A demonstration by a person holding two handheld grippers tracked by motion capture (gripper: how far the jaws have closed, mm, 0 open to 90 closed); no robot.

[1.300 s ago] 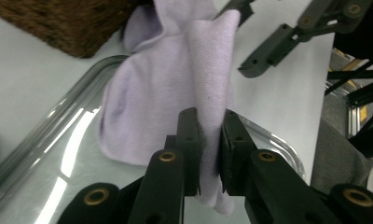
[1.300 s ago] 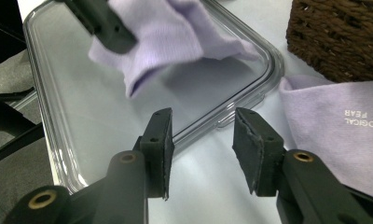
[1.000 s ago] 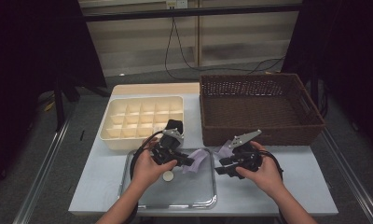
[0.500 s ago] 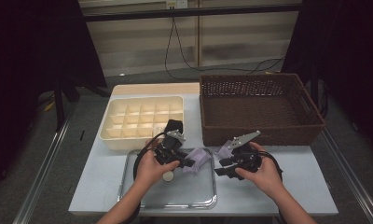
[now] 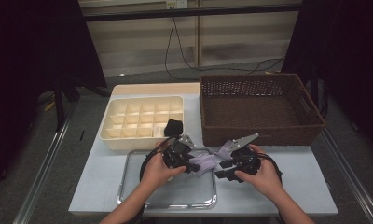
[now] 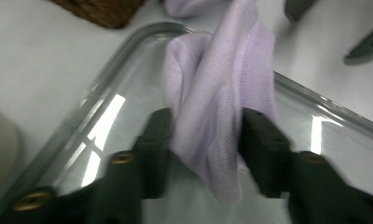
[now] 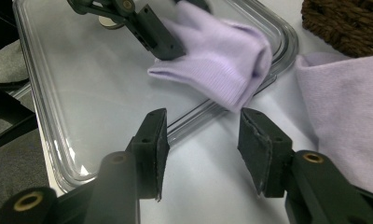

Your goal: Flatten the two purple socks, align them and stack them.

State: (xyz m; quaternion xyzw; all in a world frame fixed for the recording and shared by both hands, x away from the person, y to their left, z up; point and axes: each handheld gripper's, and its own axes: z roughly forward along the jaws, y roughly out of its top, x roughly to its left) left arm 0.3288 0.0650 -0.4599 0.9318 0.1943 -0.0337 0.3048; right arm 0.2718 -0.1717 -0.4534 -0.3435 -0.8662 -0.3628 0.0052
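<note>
Left claw (image 6: 208,140) grips a lilac sock (image 6: 222,93) over the clear tray (image 6: 105,93), having just widened. Right claw (image 7: 203,140) half open, empty, jaws just opening. Print on second sock (image 7: 348,116) unreadable.

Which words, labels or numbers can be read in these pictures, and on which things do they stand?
Small pale print on the lilac cloth at the right edge of the right gripper view: cut off and too faint to read.
No other text can be read.
</note>
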